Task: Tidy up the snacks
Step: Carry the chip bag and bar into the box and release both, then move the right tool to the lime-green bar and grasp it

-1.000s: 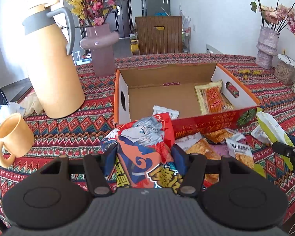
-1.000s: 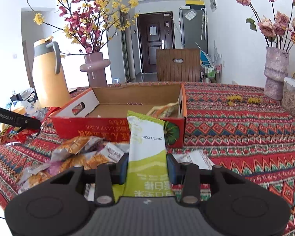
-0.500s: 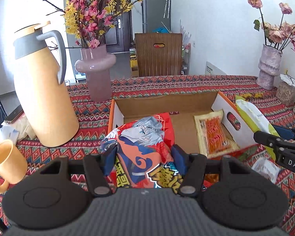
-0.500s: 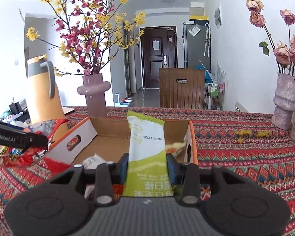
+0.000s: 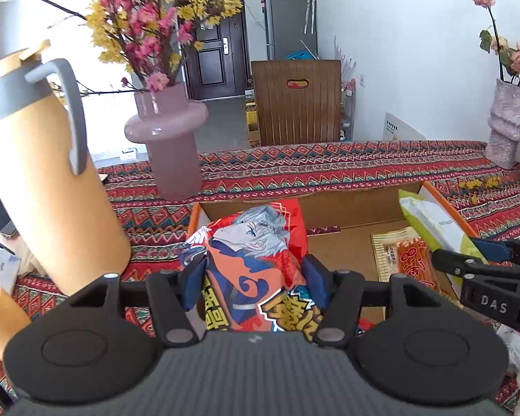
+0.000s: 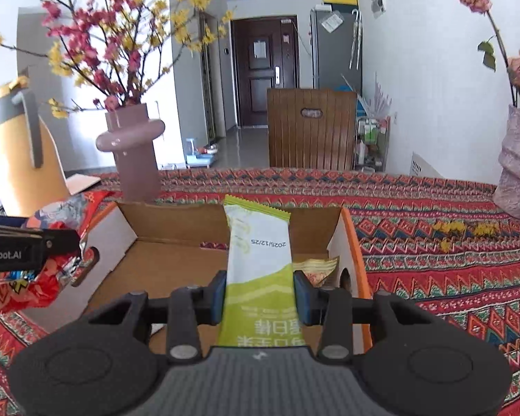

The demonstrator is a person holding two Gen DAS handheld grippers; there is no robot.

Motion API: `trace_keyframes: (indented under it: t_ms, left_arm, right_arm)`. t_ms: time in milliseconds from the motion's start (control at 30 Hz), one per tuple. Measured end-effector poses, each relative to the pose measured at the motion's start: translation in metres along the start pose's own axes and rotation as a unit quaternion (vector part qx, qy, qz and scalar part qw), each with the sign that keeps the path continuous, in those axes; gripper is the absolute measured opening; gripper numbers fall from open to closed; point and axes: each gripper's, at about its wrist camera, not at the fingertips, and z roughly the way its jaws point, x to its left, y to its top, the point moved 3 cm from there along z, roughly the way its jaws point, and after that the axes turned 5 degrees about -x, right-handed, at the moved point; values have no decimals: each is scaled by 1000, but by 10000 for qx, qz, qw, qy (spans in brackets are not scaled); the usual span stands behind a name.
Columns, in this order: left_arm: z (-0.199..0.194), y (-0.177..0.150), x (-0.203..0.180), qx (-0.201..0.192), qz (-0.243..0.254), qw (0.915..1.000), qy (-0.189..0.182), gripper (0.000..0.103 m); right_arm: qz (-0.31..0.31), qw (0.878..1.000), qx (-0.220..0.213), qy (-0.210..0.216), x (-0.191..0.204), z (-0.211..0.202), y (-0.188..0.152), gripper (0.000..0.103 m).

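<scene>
Above the open cardboard box point(image 6: 176, 263): left gripper point(image 5: 256, 277) clamped on red cartoon snack bag point(image 5: 260, 253), right gripper point(image 6: 260, 291) clamped on green snack packet point(image 6: 260, 253). Both carried from the loose pile in front to over the box interior, beside orange packet point(image 5: 412, 260). Ready for release.

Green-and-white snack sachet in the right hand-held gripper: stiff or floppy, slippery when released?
Probably fairly stiff: the green-and-white sachet stands straight above the right hand-held gripper without drooping. Likely light, since it is a slim flat pack. Its glossy film looks slick, so it may slide on landing in the cardboard box.
</scene>
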Motion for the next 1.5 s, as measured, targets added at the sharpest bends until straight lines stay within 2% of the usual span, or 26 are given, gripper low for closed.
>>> trace_keyframes:
  t_ms: [233,400,467,533,600,633,700,833,1167,1500]
  left_arm:
    - [35,-11,-5,317,41,9995,74,60]
    - [43,-20,-7,378,36,9993,30,63]
    - [39,-21,-7,302,29,9995,-17,71]
    - [33,-18,-6,156,1,9999,5,86]
    - [26,-16,-5,42,-17,10000,-24,90]
    - [22,-15,-5,-8,-39,10000,-45,96]
    - [14,-13,-3,-134,-70,9999,-30,103]
    - [0,-11,-1,-225,-126,9996,-72,103]
    - [-44,-21,10,-439,-340,9982,-208,103]
    - [-102,-52,21,-644,-483,9958,-435,103]
  right_arm:
    - [-49,9997,237,-98,1,24,-11,39]
    - [-6,9995,306,-121,-5,30,-15,40]
    - [-15,9996,254,-109,-5,26,-15,42]
    - [0,9998,163,-109,-6,21,-14,57]
    - [35,9999,34,-94,-7,13,-12,70]
    - [45,9999,-32,-84,-7,8,-11,76]
    - [65,9998,-144,-72,-8,0,-10,84]
    - [114,9995,-298,-50,-7,-14,-7,102]
    - [156,9981,-595,26,-1,-63,-14,103]
    - [35,9973,-694,246,16,-131,-48,103]
